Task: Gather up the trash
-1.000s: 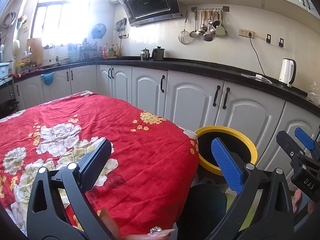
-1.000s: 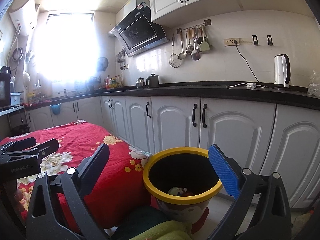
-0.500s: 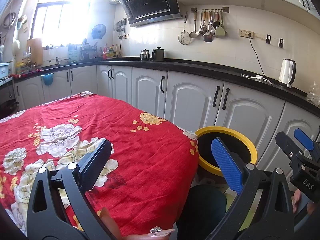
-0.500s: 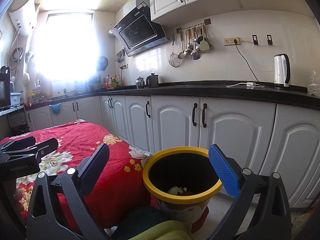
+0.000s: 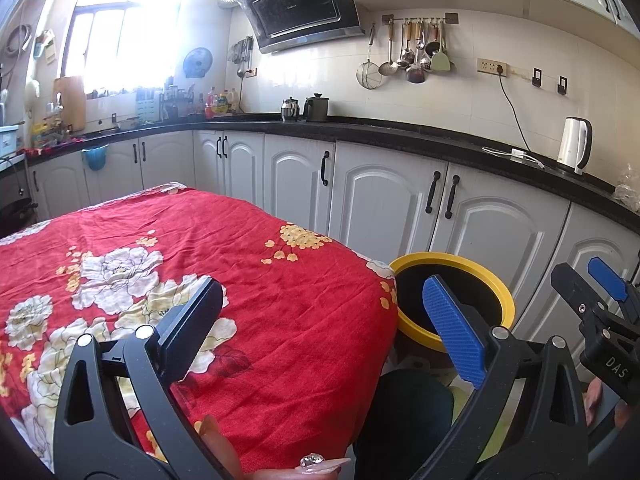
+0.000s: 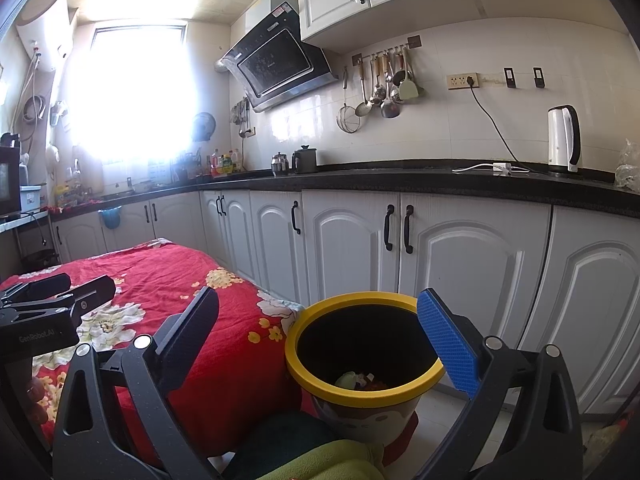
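A trash bin with a yellow rim stands on the floor at the right end of the table, with scraps of trash at its bottom; it also shows in the left wrist view. My left gripper is open and empty above the red floral tablecloth. My right gripper is open and empty, held above and just in front of the bin. Each gripper shows at the edge of the other's view: the right one and the left one.
White base cabinets under a black counter run behind the bin. A white kettle and its cable sit on the counter. A range hood and hanging utensils are on the wall. Green cloth lies below the right gripper.
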The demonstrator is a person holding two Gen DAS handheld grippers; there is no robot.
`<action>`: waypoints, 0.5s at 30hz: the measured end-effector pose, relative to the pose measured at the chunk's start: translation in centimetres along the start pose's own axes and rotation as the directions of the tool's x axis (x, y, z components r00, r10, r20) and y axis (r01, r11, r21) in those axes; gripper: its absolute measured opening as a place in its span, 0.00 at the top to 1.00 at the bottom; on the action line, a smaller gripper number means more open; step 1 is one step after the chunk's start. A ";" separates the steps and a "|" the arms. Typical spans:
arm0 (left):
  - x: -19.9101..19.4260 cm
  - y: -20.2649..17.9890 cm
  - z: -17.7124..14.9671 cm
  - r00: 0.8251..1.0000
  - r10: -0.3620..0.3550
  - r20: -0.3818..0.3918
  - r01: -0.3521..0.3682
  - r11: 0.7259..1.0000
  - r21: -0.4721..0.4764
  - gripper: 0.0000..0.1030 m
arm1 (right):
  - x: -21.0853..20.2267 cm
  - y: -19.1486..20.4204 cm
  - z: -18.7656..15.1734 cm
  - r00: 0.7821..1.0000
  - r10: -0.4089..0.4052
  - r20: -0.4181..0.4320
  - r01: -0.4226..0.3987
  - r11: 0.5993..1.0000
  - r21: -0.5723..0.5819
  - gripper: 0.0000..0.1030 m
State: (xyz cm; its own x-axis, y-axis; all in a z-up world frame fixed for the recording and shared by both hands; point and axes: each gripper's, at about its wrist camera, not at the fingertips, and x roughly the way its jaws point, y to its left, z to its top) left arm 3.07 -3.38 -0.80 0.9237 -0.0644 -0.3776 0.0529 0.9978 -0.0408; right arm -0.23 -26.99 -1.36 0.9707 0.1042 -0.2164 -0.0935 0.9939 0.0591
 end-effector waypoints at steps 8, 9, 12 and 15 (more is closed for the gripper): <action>0.0 0.0 0.0 1.000 -0.001 -0.001 0.001 1.000 0.000 0.11 | 0.0 -0.1 0.0 1.000 0.001 -0.001 -0.001 1.000 0.000 0.06; 0.0 0.0 0.0 1.000 -0.004 -0.001 0.004 1.000 -0.002 0.11 | 0.0 0.0 0.0 1.000 0.000 0.000 0.000 1.000 0.000 0.06; 0.0 0.0 0.0 1.000 -0.002 -0.001 0.002 1.000 -0.001 0.11 | 0.0 0.0 0.0 1.000 0.001 -0.001 -0.001 1.000 0.000 0.06; 0.0 -0.1 0.0 1.000 -0.003 0.001 0.003 1.000 0.000 0.11 | 0.0 -0.1 0.0 1.000 0.001 -0.001 -0.001 1.000 0.000 0.06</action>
State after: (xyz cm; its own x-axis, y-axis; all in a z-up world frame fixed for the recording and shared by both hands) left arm 3.04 -3.43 -0.81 0.9239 -0.0673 -0.3768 0.0556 0.9976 -0.0418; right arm -0.18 -27.04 -1.36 0.9705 0.1051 -0.2171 -0.0943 0.9938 0.0596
